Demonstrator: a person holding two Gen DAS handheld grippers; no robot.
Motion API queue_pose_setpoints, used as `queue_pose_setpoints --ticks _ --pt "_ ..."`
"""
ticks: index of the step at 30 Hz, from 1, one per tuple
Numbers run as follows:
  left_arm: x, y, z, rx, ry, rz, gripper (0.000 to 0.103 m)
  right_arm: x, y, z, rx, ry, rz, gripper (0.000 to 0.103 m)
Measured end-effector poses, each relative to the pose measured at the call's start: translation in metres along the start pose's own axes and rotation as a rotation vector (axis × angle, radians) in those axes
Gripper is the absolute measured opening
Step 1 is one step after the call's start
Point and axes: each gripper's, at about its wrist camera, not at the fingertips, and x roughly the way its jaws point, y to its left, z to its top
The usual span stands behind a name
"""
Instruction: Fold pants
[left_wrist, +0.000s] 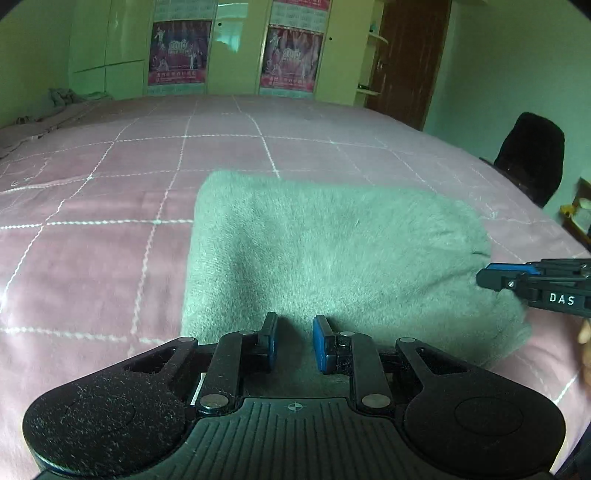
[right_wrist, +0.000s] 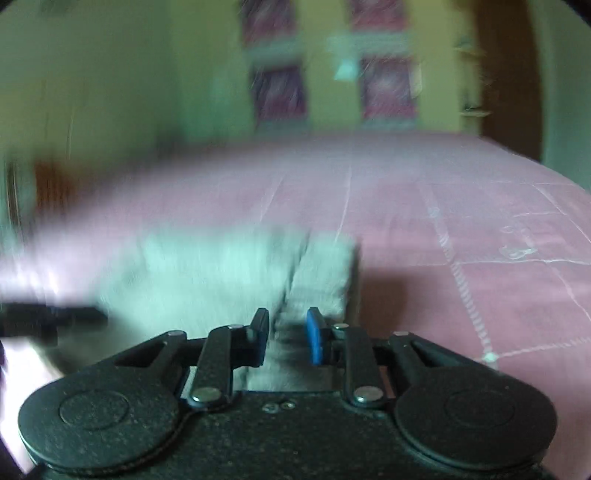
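The grey fleece pants (left_wrist: 332, 254) lie folded into a thick rectangle on the pink bed. My left gripper (left_wrist: 294, 341) is open at the pants' near edge, with nothing between its blue pads. My right gripper (right_wrist: 288, 338) is open over the right end of the pants (right_wrist: 229, 273); cloth shows in the gap between its pads, which do not press it. The right gripper also shows in the left wrist view (left_wrist: 491, 277) at the pants' right side. The right wrist view is blurred by motion.
The pink quilted bedspread (left_wrist: 129, 192) covers a wide bed. A crumpled grey cloth (left_wrist: 62, 98) lies at the far left corner. A black chair (left_wrist: 532, 155) stands right of the bed. Wardrobes with posters (left_wrist: 177, 51) and a brown door (left_wrist: 410, 55) are behind.
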Motion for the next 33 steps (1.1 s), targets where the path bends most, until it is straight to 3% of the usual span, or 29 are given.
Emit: queue_pose_setpoints --ticks 3,7,8,9,10,11,12,15,18,20,23,27,33 --pt "-0.014 -0.003 0.02 0.021 -0.07 -0.003 0.021 0.003 -0.003 0.009 -0.003 0.008 0.017 0.022" --pt "0.003 -0.007 0.057 0.046 -0.099 -0.015 0.022 -0.011 -0.005 0.035 -0.007 -0.126 0.026 0.025" --pt "0.016 -0.008 0.064 0.062 -0.077 -0.016 0.027 -0.005 -0.006 0.042 -0.008 -0.134 0.023 0.026" --pt "0.033 -0.009 0.067 0.078 -0.037 -0.011 0.054 0.006 -0.007 0.049 -0.007 -0.113 0.021 0.026" --pt "0.054 -0.008 0.068 0.091 0.028 0.009 0.074 0.022 -0.009 0.052 -0.011 -0.069 0.016 0.026" --pt "0.072 -0.006 0.065 0.089 0.093 0.018 0.074 0.045 -0.011 0.051 -0.021 0.01 0.009 0.027" --pt "0.075 -0.005 0.062 0.081 0.096 0.022 0.074 0.062 -0.014 0.045 -0.019 0.047 0.006 0.029" --pt "0.057 -0.013 0.068 0.108 0.019 0.019 0.074 0.06 -0.017 0.05 -0.012 0.04 0.031 0.029" --pt "0.055 -0.009 0.082 0.061 -0.034 0.024 0.074 0.038 -0.011 0.065 -0.023 -0.052 0.063 0.028" --pt "0.071 -0.007 0.092 0.063 0.001 0.057 0.074 0.048 -0.009 0.078 -0.017 -0.036 0.068 0.027" --pt "0.104 -0.001 0.084 0.067 0.141 0.072 0.074 0.088 -0.011 0.074 -0.015 0.087 0.007 0.026" --pt "0.098 -0.01 0.079 0.107 0.118 0.101 0.074 0.099 -0.023 0.069 0.055 0.088 0.041 0.027" --pt "0.08 -0.017 0.077 0.117 0.113 0.118 0.074 0.083 -0.012 0.065 -0.005 0.061 0.016 0.029"
